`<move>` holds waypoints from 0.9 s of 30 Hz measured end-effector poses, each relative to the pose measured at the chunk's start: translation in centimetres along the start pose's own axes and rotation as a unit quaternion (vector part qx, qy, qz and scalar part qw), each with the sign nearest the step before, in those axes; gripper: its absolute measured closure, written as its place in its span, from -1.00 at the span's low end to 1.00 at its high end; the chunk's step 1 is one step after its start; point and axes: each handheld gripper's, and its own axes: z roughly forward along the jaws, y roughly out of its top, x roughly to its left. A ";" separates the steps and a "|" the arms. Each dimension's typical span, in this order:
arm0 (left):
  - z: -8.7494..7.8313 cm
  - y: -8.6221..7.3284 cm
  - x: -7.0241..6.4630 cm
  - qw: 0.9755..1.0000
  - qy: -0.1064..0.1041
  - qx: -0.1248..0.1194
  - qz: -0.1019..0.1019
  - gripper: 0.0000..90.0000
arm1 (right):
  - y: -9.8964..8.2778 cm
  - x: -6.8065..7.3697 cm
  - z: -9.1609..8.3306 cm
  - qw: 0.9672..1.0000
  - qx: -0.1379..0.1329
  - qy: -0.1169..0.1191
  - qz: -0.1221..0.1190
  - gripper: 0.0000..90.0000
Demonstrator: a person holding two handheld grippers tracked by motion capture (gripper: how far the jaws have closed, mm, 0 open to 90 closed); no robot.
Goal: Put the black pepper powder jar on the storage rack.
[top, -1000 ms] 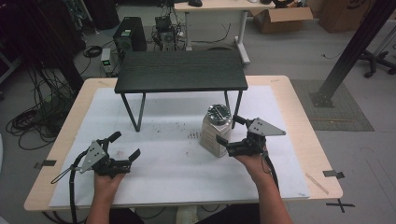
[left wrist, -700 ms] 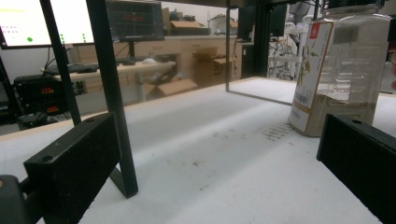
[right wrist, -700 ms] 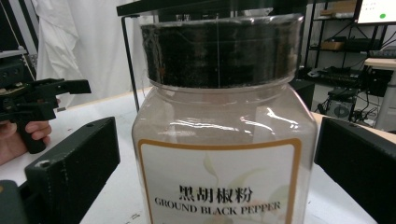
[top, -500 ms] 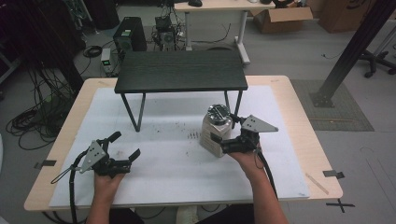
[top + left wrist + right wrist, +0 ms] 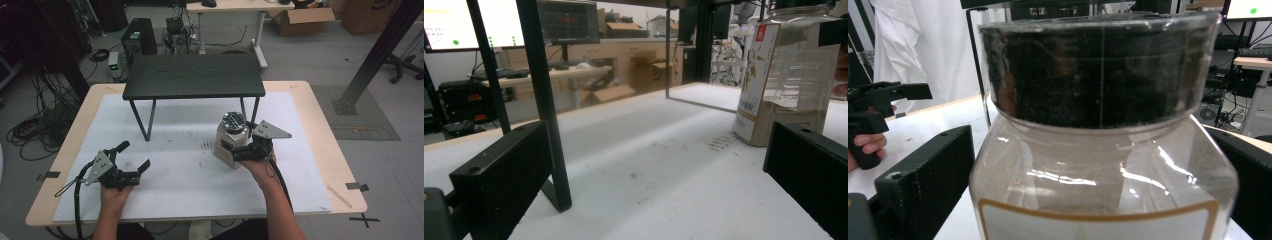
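Note:
A clear jar (image 5: 229,141) with a black lid and a pale label stands upright on the white mat (image 5: 190,170), just in front of the small black table's right legs. My right gripper (image 5: 234,151) has the jar (image 5: 1098,150) between its wide-spread jaws, one jaw at each side, close to the glass or just touching it. My left gripper (image 5: 134,155) rests low at the front left, open and empty. In the left gripper view (image 5: 659,160) the jar (image 5: 784,75) stands far ahead on the right.
A low black table (image 5: 194,75) on thin metal legs (image 5: 544,100) stands at the back of the mat. Dark specks lie scattered on the mat (image 5: 719,142) beside the jar. Bare wooden tabletop (image 5: 320,125) borders the mat.
My right gripper has moved left, up to the jar, so its jaws now stand on both sides of it. The left gripper and the jar have stayed put.

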 end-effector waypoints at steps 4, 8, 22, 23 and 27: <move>0.0 0.0 0.0 1.000 0.000 0.000 0.000 -1.00 | 0.1 0.1 0.3 1.000 0.002 -0.002 -0.001 -1.00; 0.0 0.0 0.0 1.000 0.000 0.000 0.000 -0.99 | 0.0 0.2 0.4 1.000 0.004 -0.004 -0.004 -0.96; 0.0 0.0 0.0 1.000 0.000 0.000 -0.001 -1.00 | -0.1 0.2 0.6 1.000 0.004 -0.008 0.000 -0.76; 0.0 0.0 0.0 1.000 0.000 0.000 -0.001 -1.00 | -0.1 0.2 0.6 1.000 0.004 -0.007 0.000 -0.74; 0.0 0.0 0.0 1.000 0.000 0.000 -0.001 -1.00 | -0.1 0.2 0.7 1.000 0.004 -0.007 -0.001 -0.70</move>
